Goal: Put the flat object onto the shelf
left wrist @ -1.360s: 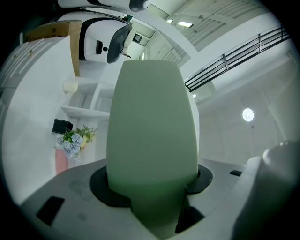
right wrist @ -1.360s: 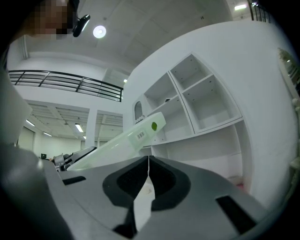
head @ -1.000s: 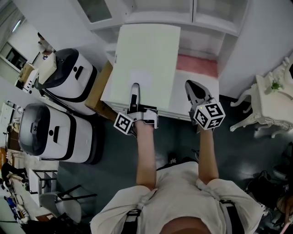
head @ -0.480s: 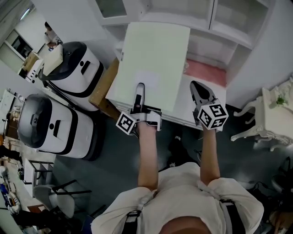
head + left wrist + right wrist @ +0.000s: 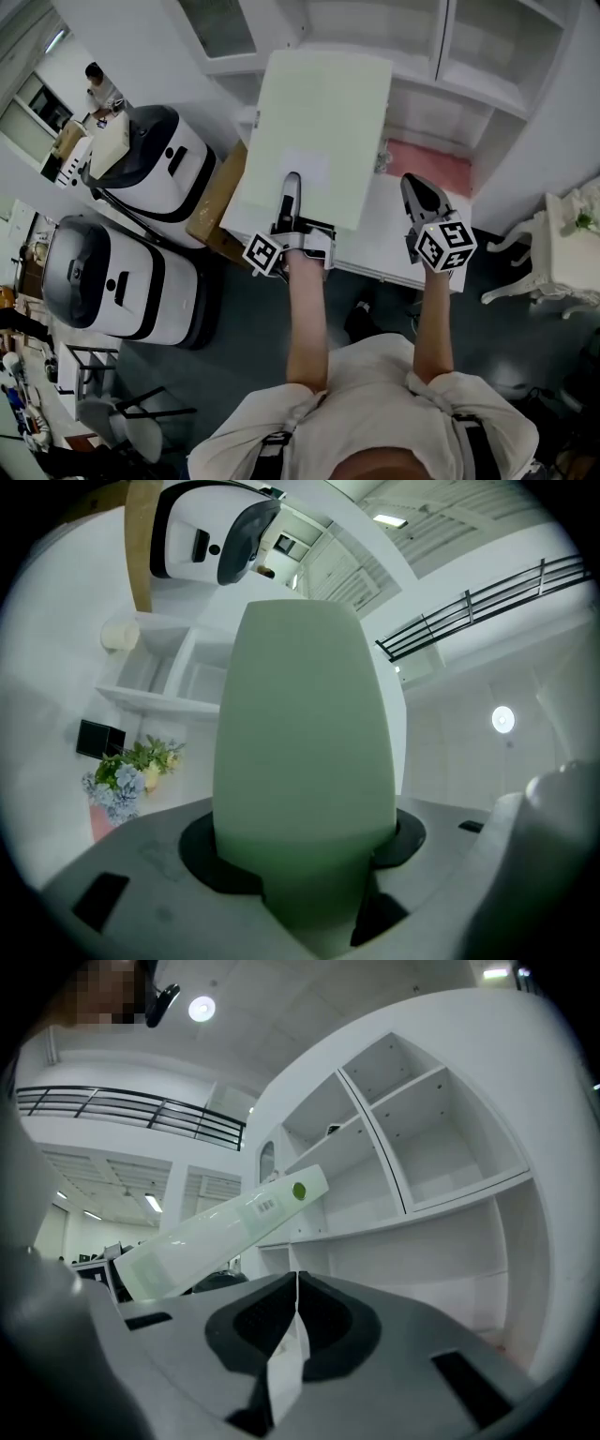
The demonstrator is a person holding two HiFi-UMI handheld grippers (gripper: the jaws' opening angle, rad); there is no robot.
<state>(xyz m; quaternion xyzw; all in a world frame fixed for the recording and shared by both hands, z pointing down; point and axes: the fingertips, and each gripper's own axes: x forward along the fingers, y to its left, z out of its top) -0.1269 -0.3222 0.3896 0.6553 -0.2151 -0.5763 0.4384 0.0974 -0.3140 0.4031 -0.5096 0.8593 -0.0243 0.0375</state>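
Note:
A large flat pale-green box point(image 5: 319, 131) with a white label is tilted up in front of the white shelf unit point(image 5: 450, 94). My left gripper point(image 5: 289, 192) is shut on its near edge from below. In the left gripper view the box point(image 5: 305, 714) fills the middle and rises out of the left gripper point(image 5: 309, 855). My right gripper point(image 5: 419, 195) hovers to the right, over the white counter point(image 5: 394, 234), shut and holding nothing. In the right gripper view the right gripper point(image 5: 297, 1288) has its jaws pressed together, and the box point(image 5: 225, 1227) slants at the left before the shelf compartments point(image 5: 441, 1147).
A pink mat point(image 5: 427, 164) lies on the counter under the shelves. Two white and black machines point(image 5: 155, 159) point(image 5: 112, 281) stand to the left, with a brown board point(image 5: 217, 202) leaning between them and the counter. A white ornate table point(image 5: 567, 234) is at the right.
Both grippers and the box have moved forward towards the shelf unit. The box now reaches further over the counter. Neither grip has changed.

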